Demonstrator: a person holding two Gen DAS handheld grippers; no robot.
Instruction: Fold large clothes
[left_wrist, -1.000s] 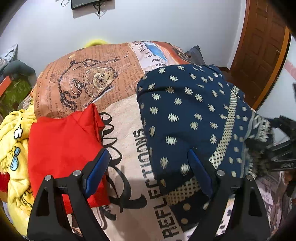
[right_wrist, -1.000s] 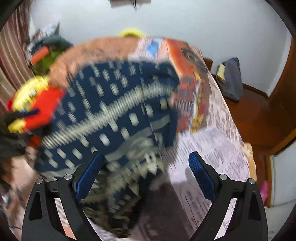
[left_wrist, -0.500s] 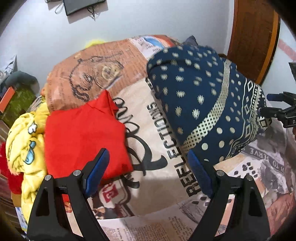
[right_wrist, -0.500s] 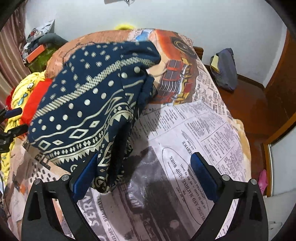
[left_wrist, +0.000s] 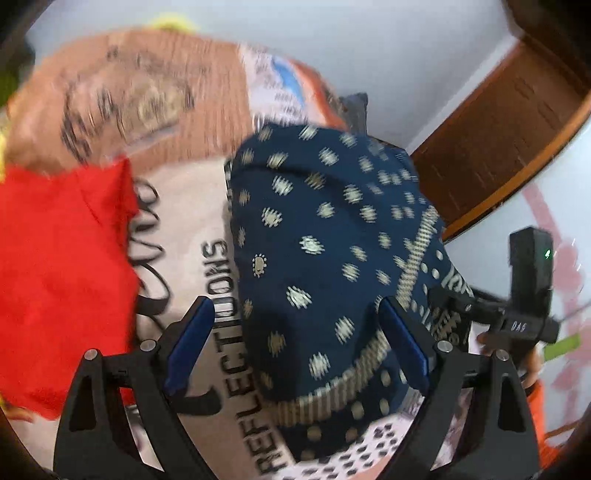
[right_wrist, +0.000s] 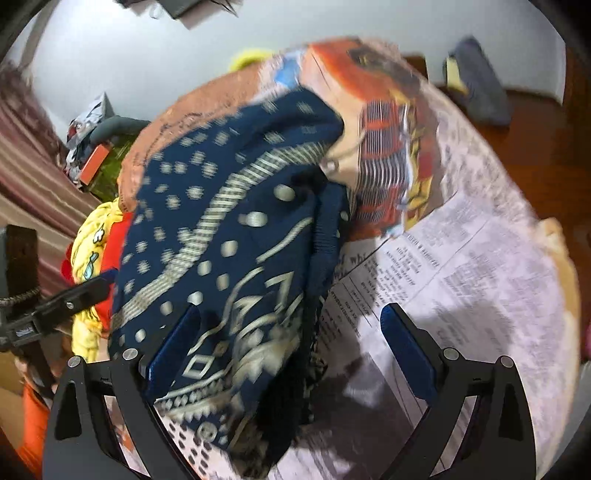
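**Now: both grippers spread over folded garment**

Navy patterned garment (left_wrist: 325, 266) lies bunched on the printed bedsheet (left_wrist: 207, 229). Left gripper (left_wrist: 295, 343) has just widened; its jaws stand apart, the garment's near left edge between them, unpinched. Right gripper (right_wrist: 291, 350) jaws apart too, straddling the garment's right edge. Bare sheet lies right of the garment; red cloth (left_wrist: 59, 266) lies left, apart.

Your folded patterned garment (left_wrist: 325, 258) lies on the bed cover (left_wrist: 192, 229), mid-bed. Left of it, apart: a folded shirt (left_wrist: 55, 258); beyond that, at the edge, another garment (right_wrist: 92, 236). Door (left_wrist: 491, 122) behind right. Bag (right_wrist: 476, 81) on the floor beyond the bed.
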